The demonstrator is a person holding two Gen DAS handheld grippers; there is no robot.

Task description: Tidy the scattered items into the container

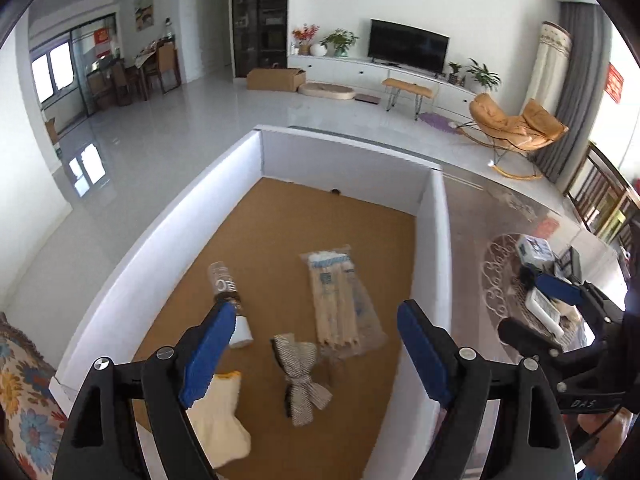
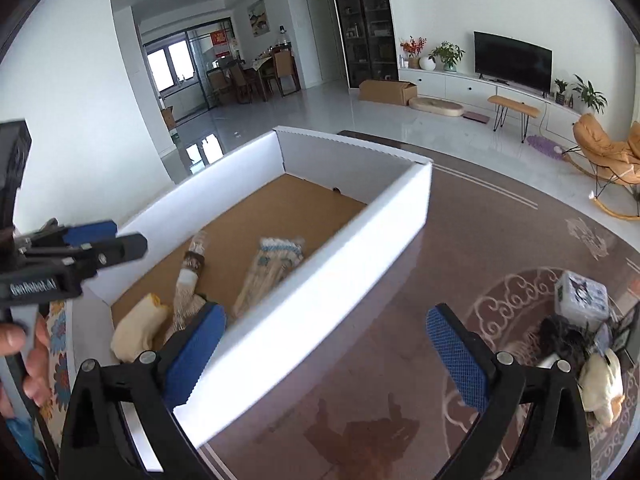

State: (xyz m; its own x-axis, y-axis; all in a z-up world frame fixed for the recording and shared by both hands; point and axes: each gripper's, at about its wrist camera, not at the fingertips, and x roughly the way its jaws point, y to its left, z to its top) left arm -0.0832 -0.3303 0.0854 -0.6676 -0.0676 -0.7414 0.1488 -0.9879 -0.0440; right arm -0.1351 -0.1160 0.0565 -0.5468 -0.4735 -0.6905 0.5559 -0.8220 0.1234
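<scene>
My left gripper (image 1: 316,312) hangs open over the white box (image 1: 340,160) with a brown floor; nothing is between its fingers. Below it are a striped bow-shaped cloth (image 1: 302,376), a cream glove (image 1: 218,420), a clear bottle (image 1: 226,292) and a packet of wooden chopsticks (image 1: 340,300). My right gripper (image 2: 322,316) is open and empty above the box's right wall (image 2: 340,280) and the brown table. On the table to the right lie a small white printed box (image 2: 582,296), a dark tangled item (image 2: 568,340) and a cream soft item (image 2: 604,384).
The box stands on a glass-topped brown table (image 2: 400,360) with a scroll pattern. The left gripper (image 2: 116,238) and a hand show at the left edge of the right wrist view. A flowered cushion (image 1: 28,400) lies left of the box. Beyond are a white floor, TV and chairs.
</scene>
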